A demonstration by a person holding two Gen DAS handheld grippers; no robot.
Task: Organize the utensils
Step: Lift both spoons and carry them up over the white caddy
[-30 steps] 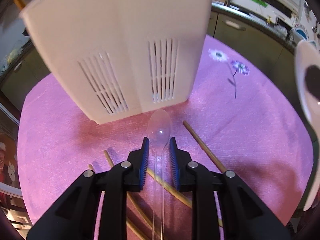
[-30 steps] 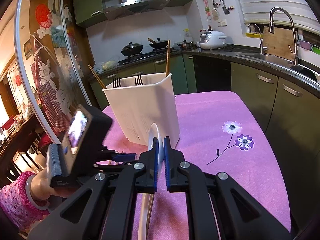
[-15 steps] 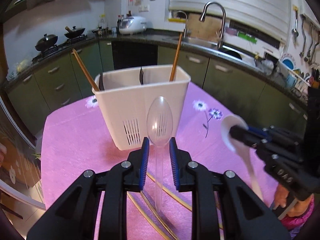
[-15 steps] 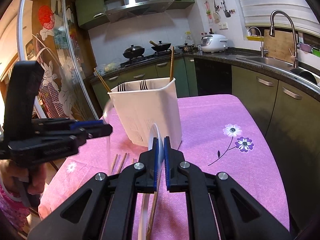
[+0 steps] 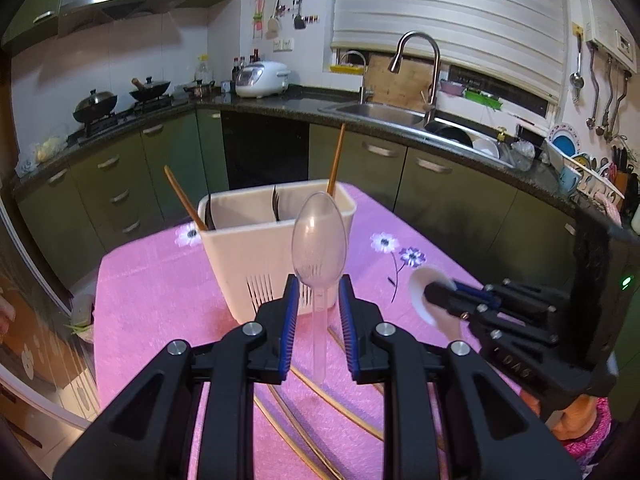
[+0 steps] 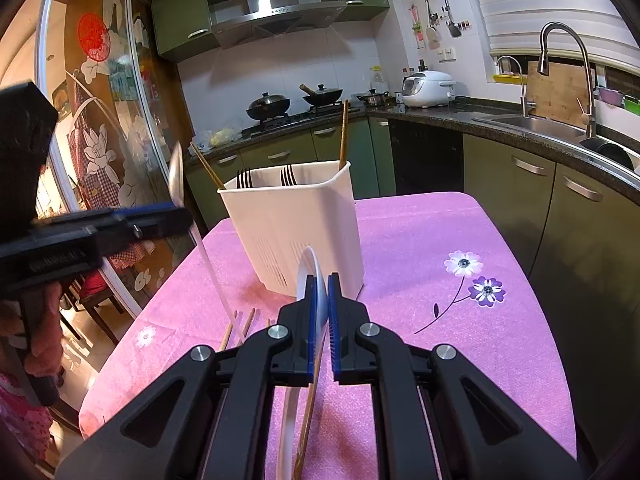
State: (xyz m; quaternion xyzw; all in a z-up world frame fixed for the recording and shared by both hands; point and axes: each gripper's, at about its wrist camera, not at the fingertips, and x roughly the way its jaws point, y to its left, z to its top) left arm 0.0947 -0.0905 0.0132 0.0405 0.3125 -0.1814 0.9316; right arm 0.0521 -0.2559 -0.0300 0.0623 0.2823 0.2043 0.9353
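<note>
Left wrist view: having risen since the earlier frame, the left gripper (image 5: 316,312) is pinching a clear spoon (image 5: 319,240) above the white caddy (image 5: 256,256) on the pink cloth (image 5: 160,300), chopsticks (image 5: 336,396) lying below. Right wrist view: the right gripper (image 6: 319,312), pressed together, is clamping a white spoon (image 6: 310,276) near the caddy.

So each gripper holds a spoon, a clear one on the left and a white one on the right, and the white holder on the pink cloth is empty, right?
Not quite: the white holder is not empty. The right wrist view shows fork tines and two wooden chopsticks standing in it. The rest holds: the left gripper holds the clear spoon, the right gripper the white spoon.
</note>
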